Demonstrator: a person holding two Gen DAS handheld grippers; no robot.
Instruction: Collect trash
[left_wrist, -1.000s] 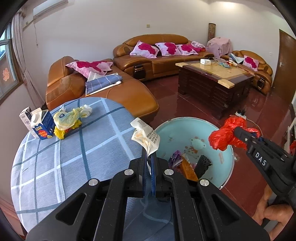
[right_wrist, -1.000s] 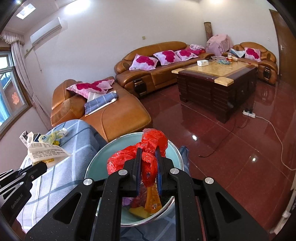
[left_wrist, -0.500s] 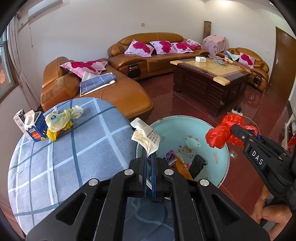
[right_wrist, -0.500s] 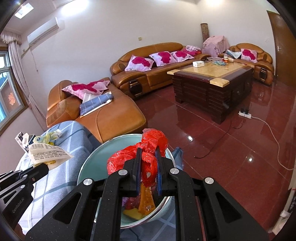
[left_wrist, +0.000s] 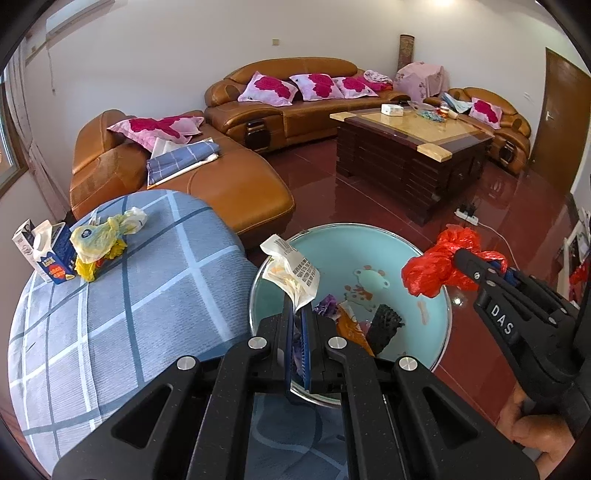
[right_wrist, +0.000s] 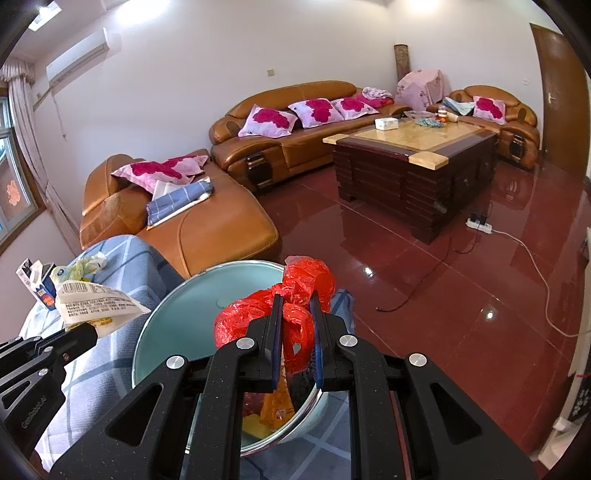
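Note:
My left gripper (left_wrist: 298, 306) is shut on a crumpled white paper wrapper (left_wrist: 291, 271) and holds it above the near left rim of a light blue basin (left_wrist: 332, 243). The basin holds several pieces of trash (left_wrist: 354, 321). My right gripper (right_wrist: 295, 299) is shut on a red plastic bag (right_wrist: 284, 306) and holds it above the basin (right_wrist: 177, 325). The bag also shows in the left wrist view (left_wrist: 439, 266), at the basin's right rim. The wrapper shows in the right wrist view (right_wrist: 96, 304).
A round table with a blue checked cloth (left_wrist: 122, 314) carries a milk carton (left_wrist: 48, 254) and a yellow plastic bag (left_wrist: 99, 240) at its far left. Brown sofas (left_wrist: 207, 177), a dark coffee table (left_wrist: 413, 155) and a power strip (left_wrist: 467, 214) stand on the red floor.
Both grippers have shifted slightly over the basin, still shut on the wrapper and the red bag. The view has tilted up a little.

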